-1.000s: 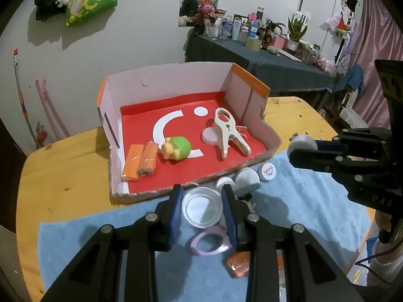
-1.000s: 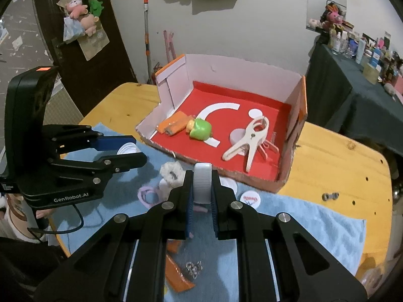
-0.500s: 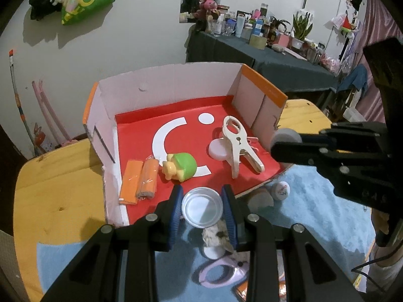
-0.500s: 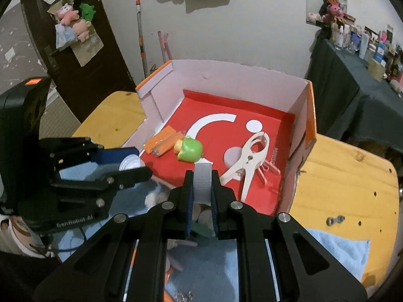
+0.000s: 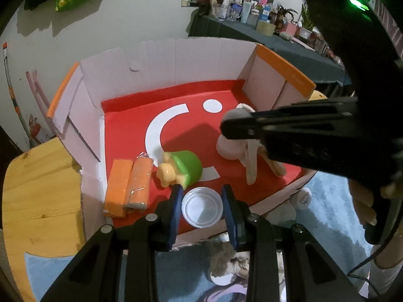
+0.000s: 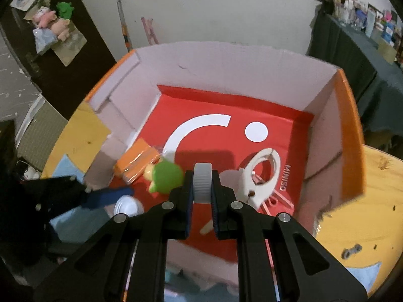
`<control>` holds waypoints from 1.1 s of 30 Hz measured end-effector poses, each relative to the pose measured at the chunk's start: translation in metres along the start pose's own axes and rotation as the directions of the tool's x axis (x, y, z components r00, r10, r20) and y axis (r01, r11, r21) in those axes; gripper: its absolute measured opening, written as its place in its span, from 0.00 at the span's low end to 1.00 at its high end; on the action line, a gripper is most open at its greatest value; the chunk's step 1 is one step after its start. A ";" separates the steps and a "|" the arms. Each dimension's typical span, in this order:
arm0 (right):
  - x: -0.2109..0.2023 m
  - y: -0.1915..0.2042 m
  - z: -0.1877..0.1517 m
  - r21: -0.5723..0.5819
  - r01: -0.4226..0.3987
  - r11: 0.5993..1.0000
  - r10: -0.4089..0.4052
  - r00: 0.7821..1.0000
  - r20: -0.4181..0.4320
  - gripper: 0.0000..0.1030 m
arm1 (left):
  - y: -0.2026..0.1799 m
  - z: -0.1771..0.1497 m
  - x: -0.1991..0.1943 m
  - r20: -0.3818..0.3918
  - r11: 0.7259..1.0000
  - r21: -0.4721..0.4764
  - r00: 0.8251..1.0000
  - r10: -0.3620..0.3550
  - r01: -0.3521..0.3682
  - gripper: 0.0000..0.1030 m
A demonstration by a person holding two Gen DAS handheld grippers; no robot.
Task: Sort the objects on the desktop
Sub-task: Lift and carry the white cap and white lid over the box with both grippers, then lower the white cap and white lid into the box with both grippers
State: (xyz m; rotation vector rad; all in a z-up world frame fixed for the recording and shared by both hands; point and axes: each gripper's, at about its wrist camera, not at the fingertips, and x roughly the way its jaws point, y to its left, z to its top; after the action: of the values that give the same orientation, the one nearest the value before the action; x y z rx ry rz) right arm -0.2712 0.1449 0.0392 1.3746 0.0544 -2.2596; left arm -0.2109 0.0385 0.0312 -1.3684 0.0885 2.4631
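Note:
My left gripper [image 5: 202, 193] is shut on a flat white round lid [image 5: 202, 207], held over the near edge of the red-floored cardboard box [image 5: 176, 65]. The right gripper [image 6: 202, 176] is shut on a white ribbed cap [image 6: 202, 187] standing on edge, above the box floor [image 6: 277, 123]. Inside the box lie two orange packets [image 5: 128, 183], a green and yellow toy [image 5: 182, 168], a cream clamp [image 5: 252, 168] and a white disc [image 5: 228, 148]. In the left wrist view the right gripper [image 5: 233, 123] reaches in from the right, over the clamp. The left gripper [image 6: 118, 192] shows at the right wrist view's left edge.
The box stands on a wooden table [image 5: 37, 188] with a blue cloth [image 5: 327, 201] in front of it. A fluffy scrunchie [image 5: 226, 259] and a small round badge [image 5: 303, 197] lie on the cloth. A hand [image 5: 362, 201] holds the right gripper. A cluttered dark table [image 5: 277, 42] stands behind.
Both grippers have moved forward and down from above the blue cloth to over the box, each still holding its white piece. The box now fills both views.

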 end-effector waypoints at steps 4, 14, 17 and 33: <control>0.016 -0.003 0.006 0.022 -0.006 1.000 0.006 1.000 -0.028 0.11 | 0.002 -0.001 0.007 -0.010 1.000 -0.004 1.000 -0.001 0.000 0.33; 0.039 -0.009 0.011 0.054 -0.028 0.998 0.032 0.997 -0.073 0.11 | 0.008 -0.002 0.013 -0.018 1.000 -0.015 1.000 0.018 -0.018 0.33; 0.043 -0.009 0.011 0.056 -0.029 0.998 0.033 0.996 -0.083 0.11 | 0.010 -0.002 0.015 -0.020 1.000 -0.018 1.000 0.023 -0.024 0.33; 0.046 -0.012 0.007 0.072 -0.021 0.997 0.029 0.994 -0.107 0.11 | 0.012 -0.003 0.020 -0.021 0.999 -0.019 0.999 0.045 -0.046 0.33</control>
State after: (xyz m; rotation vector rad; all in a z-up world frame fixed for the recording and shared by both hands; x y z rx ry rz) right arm -0.2989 0.1354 0.0010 1.5256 -0.0063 -2.1842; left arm -0.2221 0.0313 0.0122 -1.4157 0.1019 2.4935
